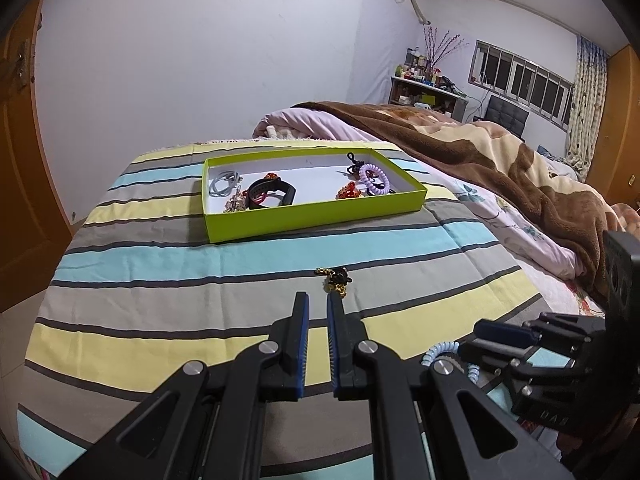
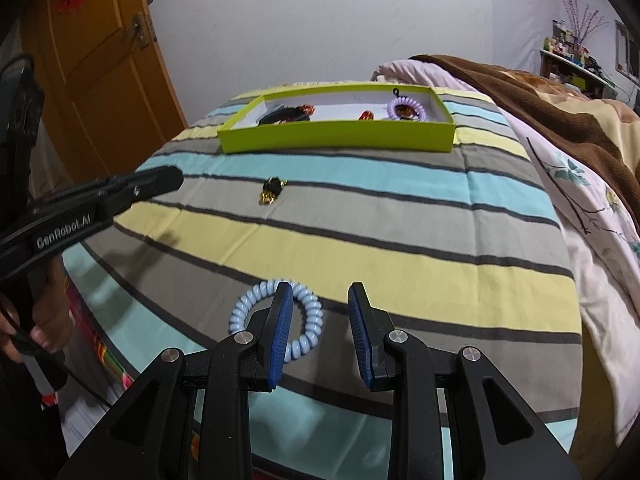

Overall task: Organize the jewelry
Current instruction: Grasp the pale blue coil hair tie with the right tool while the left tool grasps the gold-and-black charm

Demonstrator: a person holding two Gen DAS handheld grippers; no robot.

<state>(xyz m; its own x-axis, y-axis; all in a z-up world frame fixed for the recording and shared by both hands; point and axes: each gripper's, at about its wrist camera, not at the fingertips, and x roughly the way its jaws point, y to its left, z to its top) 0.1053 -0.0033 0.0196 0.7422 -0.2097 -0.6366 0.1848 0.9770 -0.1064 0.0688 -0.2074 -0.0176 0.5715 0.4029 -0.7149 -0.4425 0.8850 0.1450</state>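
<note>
A lime-green tray (image 1: pixel 320 220) lies on the striped cloth and holds a black watch band (image 1: pixel 272 195), a purple coil tie (image 1: pixel 374 178), a white cord (image 1: pixel 224 184) and red-gold charms (image 1: pixel 350 191). A black and gold trinket (image 1: pixel 335 280) lies just ahead of my left gripper (image 1: pixel 317 300), whose jaws stand narrowly apart and empty. My right gripper (image 2: pixel 320 292) is open over a pale blue coil hair tie (image 2: pixel 276 316); its left finger (image 2: pixel 280 320) lies across the ring. The tray (image 2: pixel 340 138) and trinket (image 2: pixel 271 192) also show in the right wrist view.
The striped cloth (image 2: pixel 400 248) covers a raised surface that drops off at left and front. A floral sheet (image 2: pixel 592 240) and brown blanket (image 1: pixel 500 168) lie to the right. An orange door (image 2: pixel 96 60) stands at left. My left gripper's body (image 2: pixel 92 204) shows at left.
</note>
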